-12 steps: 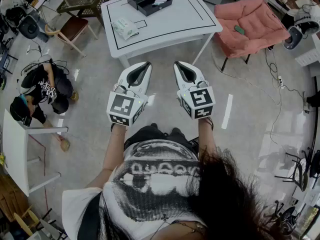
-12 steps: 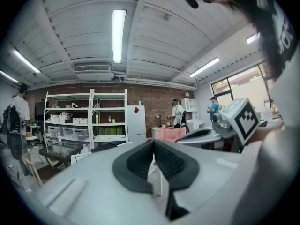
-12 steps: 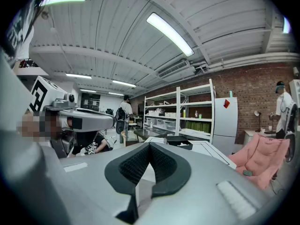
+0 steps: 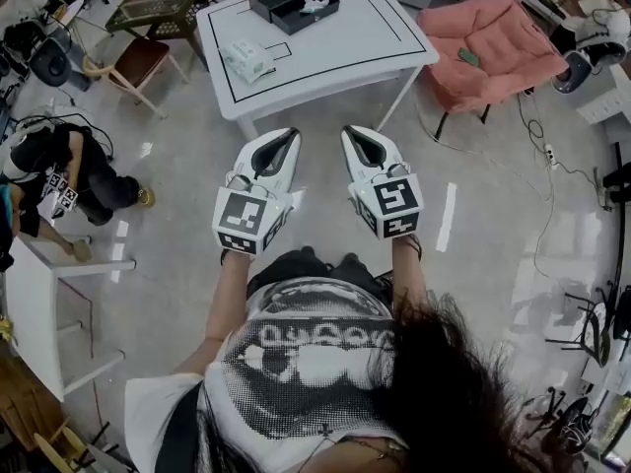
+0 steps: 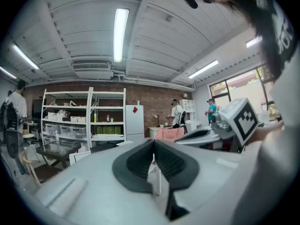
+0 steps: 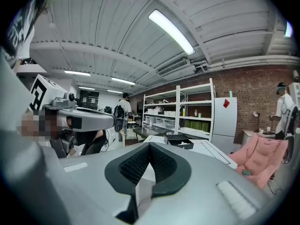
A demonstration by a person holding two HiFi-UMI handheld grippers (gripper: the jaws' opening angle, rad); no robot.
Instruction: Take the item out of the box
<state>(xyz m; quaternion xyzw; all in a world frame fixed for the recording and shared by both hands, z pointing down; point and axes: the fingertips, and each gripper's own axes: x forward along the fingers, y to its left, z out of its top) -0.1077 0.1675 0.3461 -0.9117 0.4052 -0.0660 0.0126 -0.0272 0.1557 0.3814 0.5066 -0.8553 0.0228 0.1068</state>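
Observation:
A black open box (image 4: 293,1) stands at the far side of the white table (image 4: 325,52), with a pale item (image 4: 314,5) lying inside it. My left gripper (image 4: 293,133) and right gripper (image 4: 347,131) hang side by side over the floor, well short of the table's near edge. Both are shut with nothing between the pads. The left gripper view shows its jaws (image 5: 153,150) closed, with the right gripper (image 5: 234,123) beside it. From the right gripper view, past its closed jaws (image 6: 150,150), the box (image 6: 178,139) is seen on the table ahead.
A white packet (image 4: 246,59) lies on the table's left part. A pink lounge chair (image 4: 493,42) stands right of the table, a wooden stool (image 4: 138,62) left of it. A person crouches at far left (image 4: 59,175) by another white table (image 4: 39,304). Cables trail at the right.
Both grippers keep nearly the same pose, still shut. The crouching person at the left has shifted toward the left edge of the view.

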